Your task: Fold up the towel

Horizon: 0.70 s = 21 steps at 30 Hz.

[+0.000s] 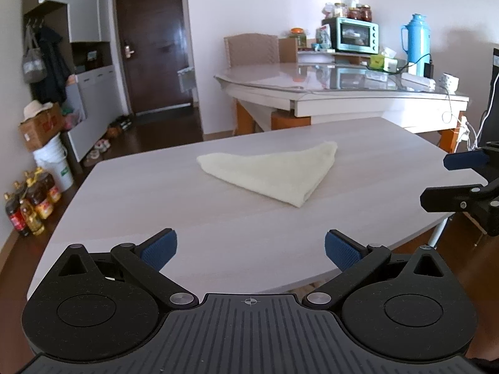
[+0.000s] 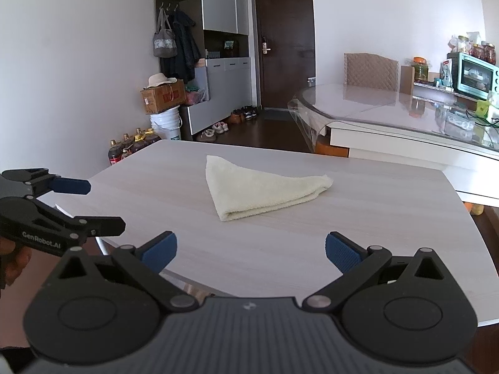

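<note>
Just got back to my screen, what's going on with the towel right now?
Nobody is holding anything. The towel lies folded into a triangle on the table, apart from both tools. The left gripper and right gripper hang near the table's front edge, short of the towel, both with jaws wide open and empty. Whether another fold is planned cannot be told from here.

Soft daylight, sharp centre, fisheye-bent dark corners.

Both wrist views look forward from the near edge across the table (image 1: pixel 218 227), sharing the towel (image 1: pixel 274 171).
</note>
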Available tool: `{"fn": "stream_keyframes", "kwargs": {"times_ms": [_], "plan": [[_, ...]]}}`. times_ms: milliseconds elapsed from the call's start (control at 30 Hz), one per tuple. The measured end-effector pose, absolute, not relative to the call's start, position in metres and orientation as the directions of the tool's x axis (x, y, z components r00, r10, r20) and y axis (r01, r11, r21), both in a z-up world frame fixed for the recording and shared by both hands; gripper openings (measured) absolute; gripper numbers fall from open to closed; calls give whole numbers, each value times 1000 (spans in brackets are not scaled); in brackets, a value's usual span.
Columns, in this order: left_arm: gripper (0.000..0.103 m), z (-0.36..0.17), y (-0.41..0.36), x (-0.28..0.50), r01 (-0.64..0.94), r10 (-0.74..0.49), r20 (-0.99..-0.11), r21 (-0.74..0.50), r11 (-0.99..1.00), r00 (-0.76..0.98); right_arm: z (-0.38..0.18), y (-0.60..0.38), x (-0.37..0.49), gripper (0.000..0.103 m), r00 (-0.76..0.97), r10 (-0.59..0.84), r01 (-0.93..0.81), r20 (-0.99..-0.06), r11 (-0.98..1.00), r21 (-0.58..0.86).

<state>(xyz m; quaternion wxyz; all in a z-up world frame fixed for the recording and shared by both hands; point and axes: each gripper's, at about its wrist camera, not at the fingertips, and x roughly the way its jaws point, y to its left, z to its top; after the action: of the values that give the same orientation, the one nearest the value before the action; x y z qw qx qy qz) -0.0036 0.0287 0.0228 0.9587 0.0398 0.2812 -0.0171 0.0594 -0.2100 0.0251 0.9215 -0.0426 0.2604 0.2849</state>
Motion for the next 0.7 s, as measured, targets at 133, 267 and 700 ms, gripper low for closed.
{"fn": "stream_keyframes", "kwargs": {"times_ms": [133, 267, 700], "plan": [[103, 25, 30, -6, 52, -10, -540, 63, 997, 842, 27, -210, 62, 103, 707, 499, -538, -501, 839, 77], [103, 26, 28, -6, 60, -13, -539, 70, 996, 842, 31, -210, 61, 103, 711, 498, -539, -496, 839, 71], [103, 28, 38, 20, 53, 8, -545, 95, 994, 838, 33, -206, 77, 103, 711, 505, -538, -489, 839, 83]]}}
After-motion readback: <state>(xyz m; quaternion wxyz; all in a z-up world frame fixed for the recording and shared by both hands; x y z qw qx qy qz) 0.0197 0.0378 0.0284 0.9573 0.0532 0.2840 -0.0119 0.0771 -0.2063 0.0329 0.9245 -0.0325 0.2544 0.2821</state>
